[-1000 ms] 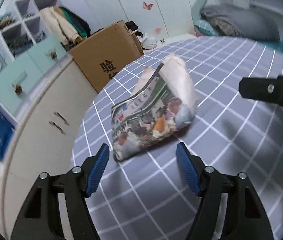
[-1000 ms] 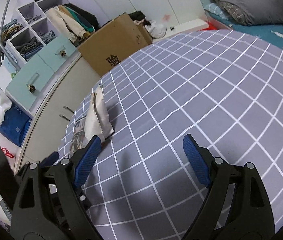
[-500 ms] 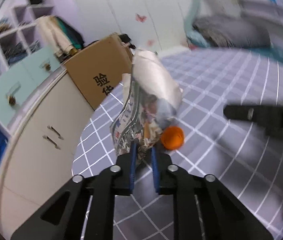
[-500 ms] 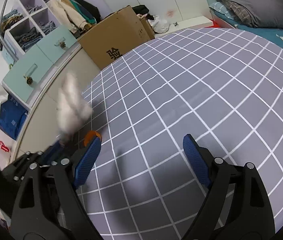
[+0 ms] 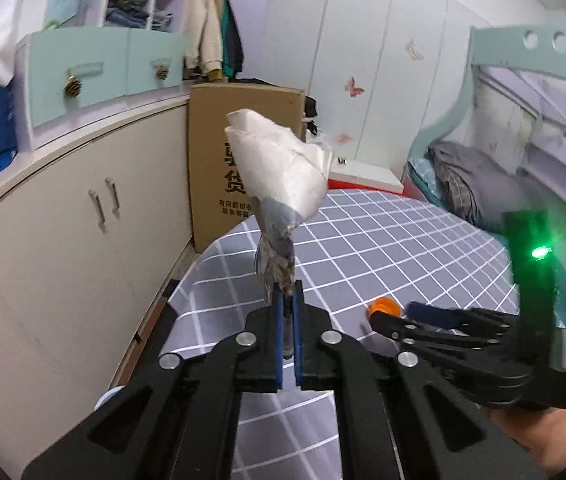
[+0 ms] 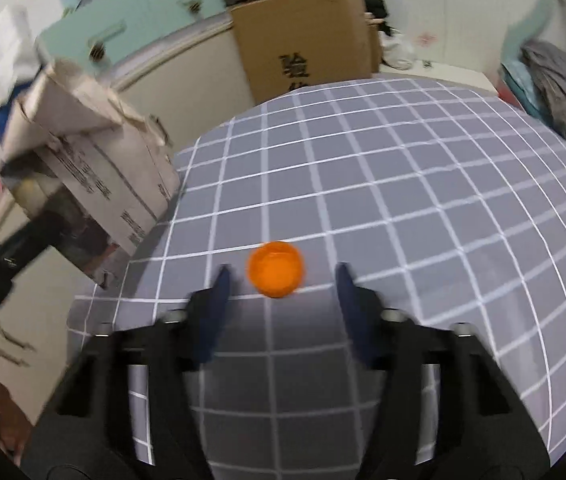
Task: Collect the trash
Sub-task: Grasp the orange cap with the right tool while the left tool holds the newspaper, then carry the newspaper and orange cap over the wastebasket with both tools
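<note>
My left gripper (image 5: 287, 300) is shut on a folded newspaper (image 5: 279, 184) and holds it upright, lifted off the grey checked tablecloth (image 5: 383, 240). The newspaper also shows at the left of the right wrist view (image 6: 95, 160). A small orange bottle cap (image 6: 275, 268) lies on the cloth. My right gripper (image 6: 283, 276) is open, its blue fingers either side of the cap, just short of it. In the left wrist view the cap (image 5: 383, 305) peeks out beyond the right gripper (image 5: 423, 316).
A cardboard box (image 5: 239, 152) stands on the floor past the table's far edge. Cream cabinets (image 5: 63, 220) with teal drawers run along the left. A bed with grey bedding (image 5: 467, 184) is at the right.
My left gripper closed on the newspaper and lifted it upright off the table, uncovering the orange cap. My right gripper moved in towards the cap, still open.
</note>
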The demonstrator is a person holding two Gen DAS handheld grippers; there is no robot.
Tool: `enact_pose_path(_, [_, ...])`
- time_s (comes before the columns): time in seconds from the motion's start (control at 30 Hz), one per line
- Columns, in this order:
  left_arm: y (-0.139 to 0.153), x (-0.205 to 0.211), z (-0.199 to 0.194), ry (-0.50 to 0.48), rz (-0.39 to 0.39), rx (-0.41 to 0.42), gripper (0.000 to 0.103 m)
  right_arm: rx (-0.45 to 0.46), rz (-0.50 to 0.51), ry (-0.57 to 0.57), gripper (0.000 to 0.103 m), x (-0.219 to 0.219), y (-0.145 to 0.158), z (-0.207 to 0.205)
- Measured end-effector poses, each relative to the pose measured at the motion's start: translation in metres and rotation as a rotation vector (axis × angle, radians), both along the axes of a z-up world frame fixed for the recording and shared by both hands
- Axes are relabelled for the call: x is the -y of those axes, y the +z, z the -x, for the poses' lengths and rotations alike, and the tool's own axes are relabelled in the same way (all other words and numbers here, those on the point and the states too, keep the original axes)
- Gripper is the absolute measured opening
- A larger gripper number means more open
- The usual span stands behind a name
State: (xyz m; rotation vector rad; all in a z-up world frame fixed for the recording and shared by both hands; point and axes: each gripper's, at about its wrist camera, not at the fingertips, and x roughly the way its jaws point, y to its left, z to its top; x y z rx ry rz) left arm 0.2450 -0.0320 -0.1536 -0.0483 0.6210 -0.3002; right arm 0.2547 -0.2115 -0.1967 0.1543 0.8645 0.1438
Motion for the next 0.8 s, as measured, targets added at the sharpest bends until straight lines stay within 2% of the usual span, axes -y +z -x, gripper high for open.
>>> enact_pose_path(0.03, [0.000, -0.005, 0.001, 0.004, 0.009, 0.000, 0.003, 0.000, 0.030, 0.006, 0.044, -0.006, 0.000, -0.002])
enact_pose_path(0.1, [0.001, -0.017, 0.006, 0.016, 0.034, 0.003, 0.003, -0.001, 0.039, 0.025, 0.030, -0.010, -0.001, -0.006])
enact_pose_path(0.3, [0.006, -0.055, 0.023, 0.050, 0.087, 0.024, 0.003, 0.015, -0.016, -0.002, 0.029, -0.010, 0.000, 0.000])
enact_pose_path(0.43, [0.004, -0.088, 0.036, 0.092, 0.121, 0.027, 0.003, 0.039, -0.093, 0.046, 0.029, -0.034, 0.011, 0.013])
enact_pose_path(0.6, [-0.013, -0.137, 0.049, 0.164, 0.143, -0.014, 0.003, 0.050, -0.156, 0.197, 0.029, -0.100, 0.018, 0.029])
enact_pose_path(0.8, [-0.047, -0.209, 0.064, 0.297, 0.157, -0.087, 0.003, 0.014, -0.173, 0.381, 0.029, -0.203, 0.001, 0.037])
